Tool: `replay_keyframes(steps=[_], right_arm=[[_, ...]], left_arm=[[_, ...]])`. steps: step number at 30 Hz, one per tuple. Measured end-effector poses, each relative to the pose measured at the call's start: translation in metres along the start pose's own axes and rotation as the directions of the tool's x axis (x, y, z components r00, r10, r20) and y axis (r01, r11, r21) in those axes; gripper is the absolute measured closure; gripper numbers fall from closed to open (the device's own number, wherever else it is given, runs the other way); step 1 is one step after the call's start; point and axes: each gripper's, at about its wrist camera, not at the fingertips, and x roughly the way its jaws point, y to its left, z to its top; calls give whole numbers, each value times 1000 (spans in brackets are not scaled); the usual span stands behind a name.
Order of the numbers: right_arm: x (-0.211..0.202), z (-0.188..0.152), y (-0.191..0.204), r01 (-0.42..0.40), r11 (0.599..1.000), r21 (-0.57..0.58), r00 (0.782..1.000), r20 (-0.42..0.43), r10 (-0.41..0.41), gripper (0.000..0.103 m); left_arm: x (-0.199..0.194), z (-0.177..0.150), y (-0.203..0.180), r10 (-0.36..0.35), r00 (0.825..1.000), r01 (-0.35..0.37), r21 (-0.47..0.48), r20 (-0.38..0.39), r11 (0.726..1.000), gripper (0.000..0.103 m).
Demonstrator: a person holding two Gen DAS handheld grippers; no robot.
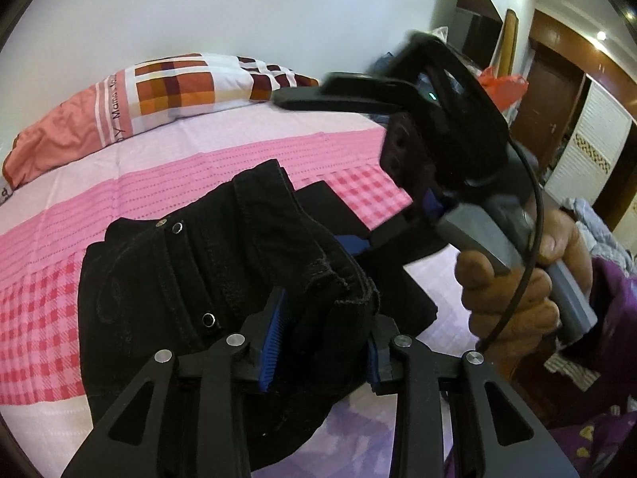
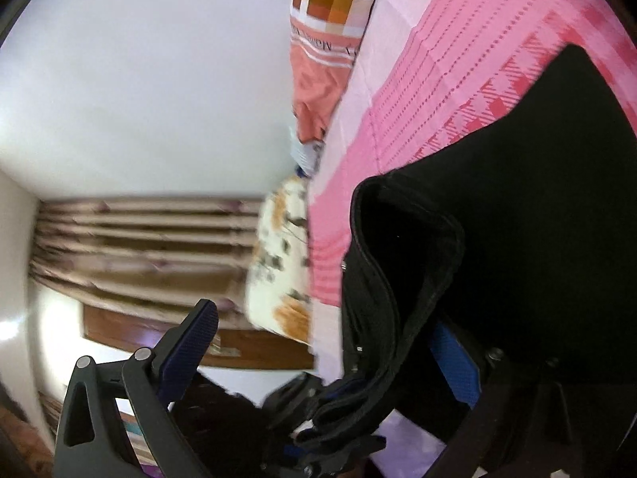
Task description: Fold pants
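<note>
Black linkage arms of the left gripper point(image 1: 318, 342) fill the bottom of the left wrist view, and between its blue ribbed pads sits a thick bunched edge of the black pants point(image 1: 191, 279), probably hems or a doubled-over end. The jaws stand at a middling gap, pressed against that wad from both sides, so the cloth is held and not merely touched. Holding a stacked edge this way suggests a fold being carried across, since the layers move together. Beyond the left gripper the pants lie on the bed point(image 1: 239, 155), on its pink checked cover, with the snap buttons and a seam facing up. Further beyond the pants, against the wall, rests a checked pillow point(image 1: 159, 91). To the right of the pants the right gripper point(image 1: 358, 245) reaches in, one blue pad showing at the cloth's far edge, with the person's right hand point(image 1: 529, 275) wrapped around its grey handle.

From the right wrist view, tilted hard sideways and blurred, the right gripper point(image 2: 322, 358) looks wide open: one blue-faced finger stands free in the air, well clear of the pants point(image 2: 517, 199), while the other lies against the black fabric. A folded band of cloth hangs between them, yet whether it is truly clamped cannot be told. Parts of the left gripper point(image 2: 318, 410) show just below that band.
</note>
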Motion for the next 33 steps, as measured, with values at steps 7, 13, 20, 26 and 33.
replay_keyframes(steps=[7,13,20,26,33], right_arm=[[17,4,5,247,963,-104,959,-114,-259,86],[2,1,-2,285,951,-117,950,-94,-297,90],[-27,5,10,251,959,-133,967,-21,-256,91],[-70,9,3,250,964,-95,968,48,-247,91],[-94,-1,-24,244,970,-5,968,66,-243,91]], left_arm=[[-2,-5,-29,14,1000,-18,144,27,989,47],[-31,-4,-29,94,988,-114,173,123,978,34],[-81,-3,54,253,951,-228,-146,181,963,21],[-90,-22,104,312,944,-265,-318,105,910,21],[-69,-24,104,293,955,-266,-310,43,913,21]])
